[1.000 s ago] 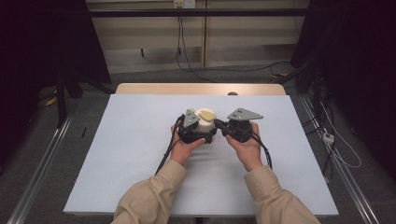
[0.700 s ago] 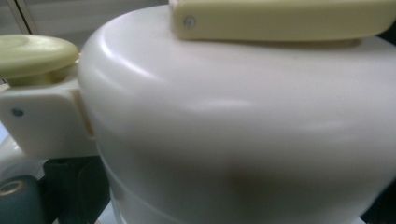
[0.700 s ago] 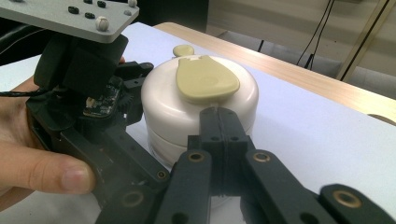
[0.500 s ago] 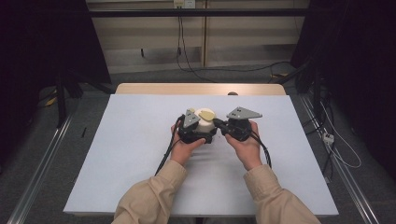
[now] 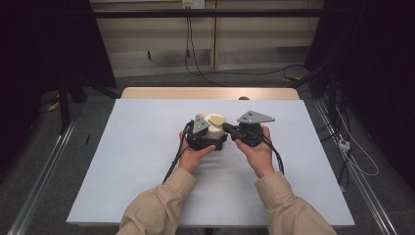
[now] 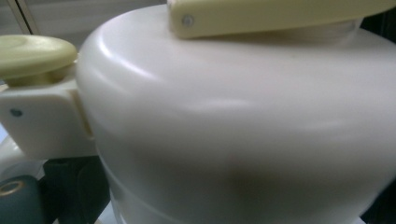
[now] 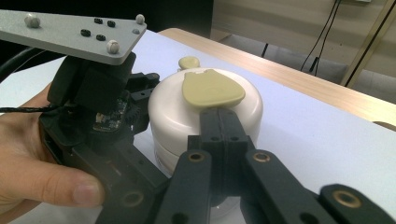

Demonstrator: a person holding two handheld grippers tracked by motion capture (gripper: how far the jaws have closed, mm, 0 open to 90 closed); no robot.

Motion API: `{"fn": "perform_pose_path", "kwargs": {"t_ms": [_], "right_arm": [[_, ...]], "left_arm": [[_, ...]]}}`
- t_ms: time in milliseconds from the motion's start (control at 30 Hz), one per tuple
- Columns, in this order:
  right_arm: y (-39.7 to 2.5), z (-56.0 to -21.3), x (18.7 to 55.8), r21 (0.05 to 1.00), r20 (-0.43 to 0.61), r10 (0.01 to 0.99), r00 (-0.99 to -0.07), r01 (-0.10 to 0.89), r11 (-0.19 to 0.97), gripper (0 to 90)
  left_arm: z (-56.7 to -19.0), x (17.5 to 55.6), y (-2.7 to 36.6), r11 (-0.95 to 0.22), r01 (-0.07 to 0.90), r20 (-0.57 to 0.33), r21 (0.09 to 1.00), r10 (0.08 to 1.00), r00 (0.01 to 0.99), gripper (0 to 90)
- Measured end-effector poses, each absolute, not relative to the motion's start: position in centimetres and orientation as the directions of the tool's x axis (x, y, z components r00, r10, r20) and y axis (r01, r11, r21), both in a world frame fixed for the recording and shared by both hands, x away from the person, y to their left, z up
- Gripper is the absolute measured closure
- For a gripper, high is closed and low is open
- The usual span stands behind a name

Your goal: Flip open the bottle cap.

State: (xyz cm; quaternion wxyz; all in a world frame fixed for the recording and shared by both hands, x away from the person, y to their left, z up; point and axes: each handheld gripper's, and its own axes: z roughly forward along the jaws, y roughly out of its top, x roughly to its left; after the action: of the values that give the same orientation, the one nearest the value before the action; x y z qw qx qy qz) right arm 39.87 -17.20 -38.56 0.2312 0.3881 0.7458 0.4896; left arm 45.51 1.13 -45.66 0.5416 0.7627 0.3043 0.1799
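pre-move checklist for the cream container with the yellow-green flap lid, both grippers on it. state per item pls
1. Cream container standing upright on the white table: ok.
2. Left hand-held gripper bracing the container body: in the left gripper view the body sits right against the camera, but the jaws are hidden: cannot tell.
3. Right hand-held gripper jaws together, tips at the edge of the yellow-green flap: ok.
4. Flap actually pinched: cannot tell.
5. Small round knob on the far side unobstructed: ok.
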Motion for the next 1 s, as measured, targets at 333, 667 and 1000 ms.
{"fn": "perform_pose_path", "kwargs": {"t_ms": [333, 667, 1000], "right_arm": [[-16.81, -38.22, 39.89, 0.912, 0.029, 0.800, -0.599, 0.343, 0.224, 90.0], [-16.92, -38.15, 40.02, 0.913, 0.026, 0.806, -0.591, 0.343, 0.222, 90.0], [-16.70, -38.04, 40.21, 0.911, 0.014, 0.805, -0.594, 0.339, 0.234, 90.0]], "left_arm": [[-45.68, 45.50, 1.13, -0.229, 0.269, -0.054, 0.935, 0.659, 0.750, 4.7], [-45.65, 45.51, 1.11, -0.232, 0.269, -0.052, 0.935, 0.660, 0.750, 4.7], [-45.68, 45.49, 1.09, -0.230, 0.266, -0.050, 0.936, 0.660, 0.749, 4.7]]}}
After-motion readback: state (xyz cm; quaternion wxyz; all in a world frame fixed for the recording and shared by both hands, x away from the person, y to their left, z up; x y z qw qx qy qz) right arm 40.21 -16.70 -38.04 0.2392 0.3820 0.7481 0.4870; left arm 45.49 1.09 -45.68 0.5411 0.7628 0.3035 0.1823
